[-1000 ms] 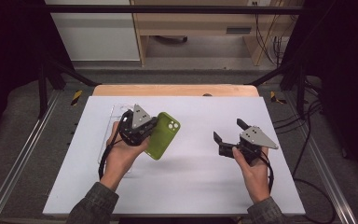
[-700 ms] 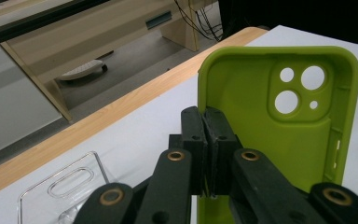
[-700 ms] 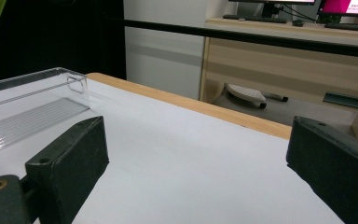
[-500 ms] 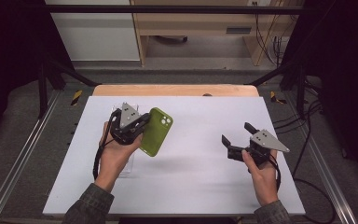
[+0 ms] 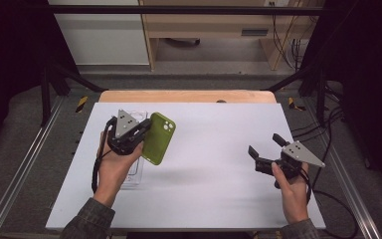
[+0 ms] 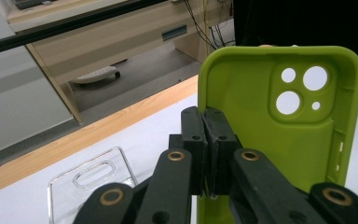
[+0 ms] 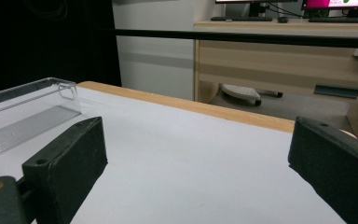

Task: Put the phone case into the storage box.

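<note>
Left of centre, the left tongs [image 5: 140, 133] clamp the green phone case's [image 5: 158, 138] edge, lifting it above the worktop [image 5: 209, 199], beside the clear case [image 6: 93, 179]; the right tongs [image 5: 266, 150] stand apart, empty, ready to assist.

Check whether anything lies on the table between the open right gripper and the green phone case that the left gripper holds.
Nothing visible does. Bare white table separates the right gripper from the green phone case, clamped by its edge in the left gripper. The clear case lies beyond, under the left hand.

The green phone case [image 5: 158, 138] is empty, with camera cutouts at its upper end, held by one long edge, lifted and tilted above the white table.
</note>
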`<state>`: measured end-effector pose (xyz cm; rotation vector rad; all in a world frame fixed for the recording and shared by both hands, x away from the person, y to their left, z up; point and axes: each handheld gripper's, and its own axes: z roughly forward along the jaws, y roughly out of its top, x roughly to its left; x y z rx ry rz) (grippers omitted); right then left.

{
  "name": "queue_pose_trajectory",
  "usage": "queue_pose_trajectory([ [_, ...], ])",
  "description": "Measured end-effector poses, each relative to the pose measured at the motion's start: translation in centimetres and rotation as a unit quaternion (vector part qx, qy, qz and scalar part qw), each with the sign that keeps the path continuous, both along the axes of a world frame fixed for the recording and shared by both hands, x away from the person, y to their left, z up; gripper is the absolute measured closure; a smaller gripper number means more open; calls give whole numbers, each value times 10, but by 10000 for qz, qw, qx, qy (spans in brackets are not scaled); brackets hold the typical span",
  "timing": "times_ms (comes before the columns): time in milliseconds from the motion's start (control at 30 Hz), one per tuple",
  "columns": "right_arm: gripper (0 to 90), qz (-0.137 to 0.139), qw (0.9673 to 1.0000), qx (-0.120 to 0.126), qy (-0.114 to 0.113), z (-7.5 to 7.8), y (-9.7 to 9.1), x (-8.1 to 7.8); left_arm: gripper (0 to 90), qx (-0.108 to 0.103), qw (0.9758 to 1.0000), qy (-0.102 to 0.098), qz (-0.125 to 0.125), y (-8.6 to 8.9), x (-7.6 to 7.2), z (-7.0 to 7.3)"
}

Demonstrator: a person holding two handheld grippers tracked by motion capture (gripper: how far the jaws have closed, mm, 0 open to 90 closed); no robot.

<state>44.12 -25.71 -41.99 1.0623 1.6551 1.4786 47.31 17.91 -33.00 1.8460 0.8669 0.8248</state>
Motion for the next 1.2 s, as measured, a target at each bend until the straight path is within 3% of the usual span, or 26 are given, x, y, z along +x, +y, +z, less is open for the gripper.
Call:
queue_pose_trajectory([
  [433,32,131,9999,-103,32,-7,-7,-9,875,-210,9992,-247,233,19,-4,12],
  [1000,32,154,9997,-178,-56,-19,-4,-21,876,-423,9975,-272,489,39,-5,15],
  [1200,29,129,9998,-142,10,-22,-5,-24,876,-495,9966,-282,587,46,-4,16],
])
